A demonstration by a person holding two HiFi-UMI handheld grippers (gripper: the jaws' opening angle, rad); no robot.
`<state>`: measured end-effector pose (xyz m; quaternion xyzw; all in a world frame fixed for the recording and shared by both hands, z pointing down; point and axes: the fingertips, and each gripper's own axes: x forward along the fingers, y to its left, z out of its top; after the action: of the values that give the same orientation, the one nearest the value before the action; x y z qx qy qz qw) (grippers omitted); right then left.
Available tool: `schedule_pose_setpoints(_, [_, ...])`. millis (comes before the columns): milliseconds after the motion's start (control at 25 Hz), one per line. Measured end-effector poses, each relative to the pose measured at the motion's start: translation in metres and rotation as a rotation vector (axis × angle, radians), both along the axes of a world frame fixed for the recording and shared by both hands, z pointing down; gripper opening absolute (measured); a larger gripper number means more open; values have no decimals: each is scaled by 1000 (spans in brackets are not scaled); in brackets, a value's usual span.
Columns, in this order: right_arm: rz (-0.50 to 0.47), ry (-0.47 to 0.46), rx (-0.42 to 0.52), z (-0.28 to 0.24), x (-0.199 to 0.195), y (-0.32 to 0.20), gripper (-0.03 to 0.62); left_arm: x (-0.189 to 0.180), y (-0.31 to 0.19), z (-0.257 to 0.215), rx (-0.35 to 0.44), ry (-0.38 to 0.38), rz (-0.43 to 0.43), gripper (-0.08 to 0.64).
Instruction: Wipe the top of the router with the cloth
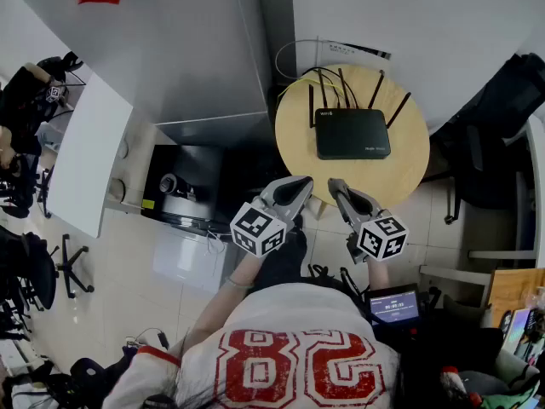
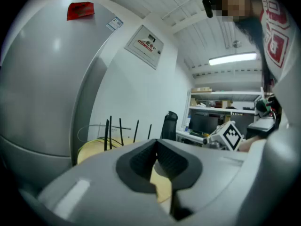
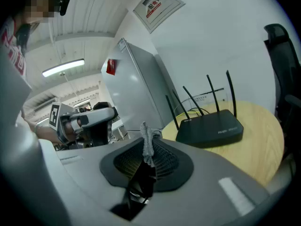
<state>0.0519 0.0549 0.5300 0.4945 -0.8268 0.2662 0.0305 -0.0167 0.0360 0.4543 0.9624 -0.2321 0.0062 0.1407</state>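
Fingers (image 3: 165, 163) of the right gripper (image 3: 146, 136) are clamped on the cloth (image 3: 147, 144). It is a thin grey strip of textured fabric. It stands upright between the ribbed black pads, and a small tuft projects past the tips. Fingers (image 2: 141, 161) of the left gripper (image 2: 156, 142) are closed. The tips meet and nothing is held between them. Only a sliver of pale wood shows through the slot behind the tips.

In the head view, both grippers are on the near side of the router (image 1: 352, 133), at the near rim of the table (image 1: 294, 135). The left gripper is towards the near-left of the router. The right gripper is almost directly in front of it. Neither gripper touches the router, and the cloth is clear of it.

The router lies flat on the round, light wooden table, towards its far half.
- Body: low, rectangular, matte black, with a slightly sloped front edge.
- Marking: small pale lettering near the front right corner of the top.
- Top surface: bare.
- Antennas (image 3: 208, 94): several thin black rods along the rear edge, standing up and fanned slightly outward.

Thin cables (image 1: 294, 54) loop behind the router, off the far rim of the table. A tall grey refrigerator (image 1: 170, 41) stands left of the router. A black office chair (image 1: 494, 143) stands to the right of it.
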Motion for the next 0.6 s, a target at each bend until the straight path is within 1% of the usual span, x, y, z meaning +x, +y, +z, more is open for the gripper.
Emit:
schedule_pose_setpoints(120, [28,5,5,-1,2,-44,54,-2,-43,-7,17,-7,11,0])
schedule_pose_setpoints(280, [32,32,8,-2,5,-91,54,-4,-94,-5,1,6,-2,0])
schedule_pose_setpoints(400, [53,49,-6,1,11,-113,54,-2,-122,6,-29,-12,7,0])
schedule_pose_setpoints(480, [68,69,-29,7,19,-124,54,4,-136,13,-58,-10,15,0])
schedule_pose_setpoints(600, [77,97,-77,17,29,-133,54,16,-143,20,-102,-8,42,0])
